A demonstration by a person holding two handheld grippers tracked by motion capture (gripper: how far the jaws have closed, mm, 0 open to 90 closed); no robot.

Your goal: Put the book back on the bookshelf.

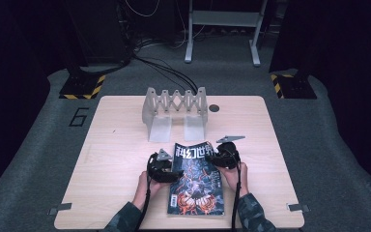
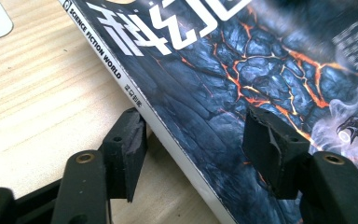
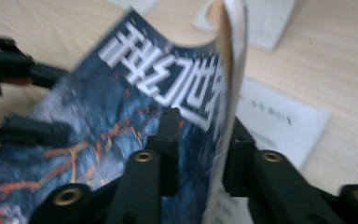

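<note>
Pale wood table (image 1: 116,145) carries a dark magazine (image 1: 195,181) at its near middle, with a grey folding rack (image 1: 175,113) farther back. Both forearms reach in from the near edge, one hand at each side of the magazine. The left gripper (image 2: 193,140) sits at the spine, jaws apart, one on the table side and one over the cover. The right gripper (image 3: 200,149) is clamped on the cover's right edge, which is lifted and curls upward.
</note>
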